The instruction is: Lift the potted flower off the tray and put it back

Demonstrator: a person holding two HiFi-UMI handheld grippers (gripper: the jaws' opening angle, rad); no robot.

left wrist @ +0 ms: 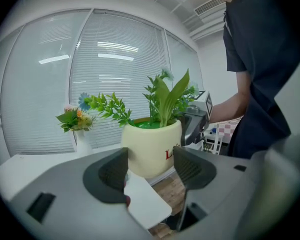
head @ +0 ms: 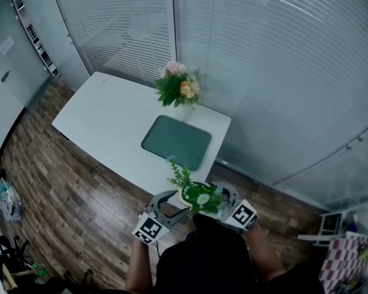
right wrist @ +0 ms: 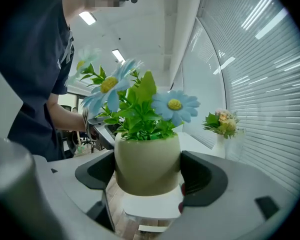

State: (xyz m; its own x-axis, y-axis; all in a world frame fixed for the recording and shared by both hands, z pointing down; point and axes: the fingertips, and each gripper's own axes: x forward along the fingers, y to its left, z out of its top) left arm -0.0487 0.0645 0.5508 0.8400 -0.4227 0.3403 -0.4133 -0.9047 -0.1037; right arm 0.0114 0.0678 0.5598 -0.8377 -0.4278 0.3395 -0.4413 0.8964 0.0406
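The potted flower (head: 200, 198) is a cream pot (right wrist: 147, 164) with green leaves and blue daisies, held up in the air off the table's near edge, close to my body. My right gripper (right wrist: 147, 178) is shut on the pot, one jaw on each side of it. In the head view my right gripper (head: 228, 201) is at the pot's right and my left gripper (head: 170, 206) at its left. My left gripper (left wrist: 151, 173) is open, and the pot (left wrist: 151, 151) stands just beyond its tips. The dark green tray (head: 176, 142) lies bare on the white table (head: 104, 124).
A white vase of pink and orange flowers (head: 181, 92) stands at the table's far edge behind the tray, against glass walls with blinds. Wooden floor surrounds the table. A checkered item (head: 348, 255) and other clutter sit at the right and left margins.
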